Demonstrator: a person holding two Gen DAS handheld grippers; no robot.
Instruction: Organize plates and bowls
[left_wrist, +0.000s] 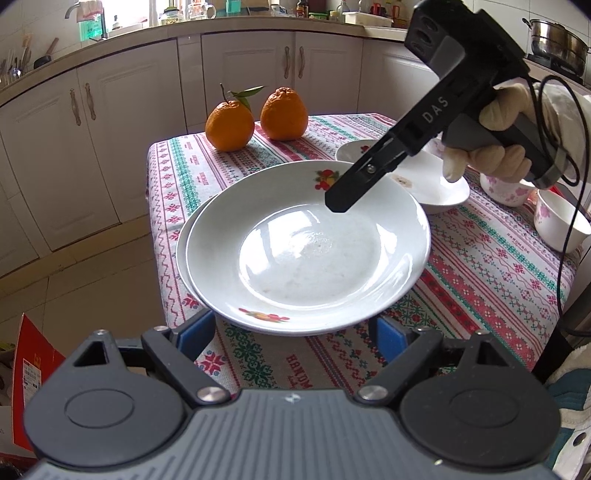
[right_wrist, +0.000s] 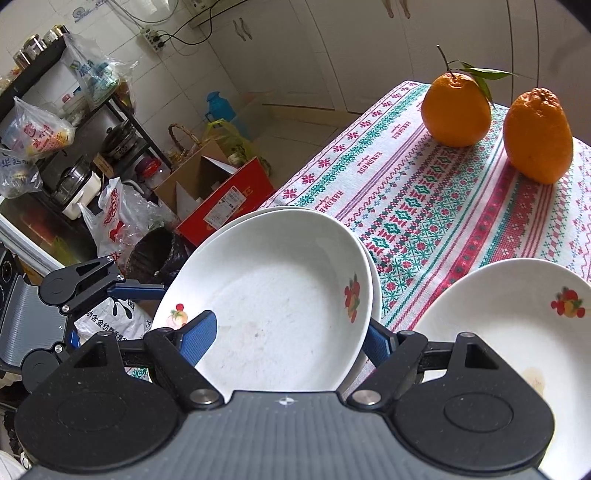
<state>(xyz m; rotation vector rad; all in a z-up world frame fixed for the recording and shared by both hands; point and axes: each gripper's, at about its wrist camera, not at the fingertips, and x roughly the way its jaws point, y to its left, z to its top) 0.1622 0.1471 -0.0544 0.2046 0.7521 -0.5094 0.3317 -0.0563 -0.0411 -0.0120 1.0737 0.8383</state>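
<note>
At centre frame of both views, the top plate (left_wrist: 306, 247) sits nested on a second plate (left_wrist: 183, 251) at the tablecloth's (left_wrist: 480, 280) near-left corner. Both grippers stand released: left gripper (left_wrist: 295, 332) straddles its near rim, right gripper (right_wrist: 291, 338) its far rim, the right tips reaching farther over.

The tablecloth (left_wrist: 480, 273) over the bench carries a woven word in red and green bands — "HANDMADE", repeated along the stripes and seen again, upside down, in the right wrist view. White letters "DAS" run along the black body of the right tongs (left_wrist: 338, 201). Print on the red box (right_wrist: 229, 206) and plastic bags is too small to make out.
</note>
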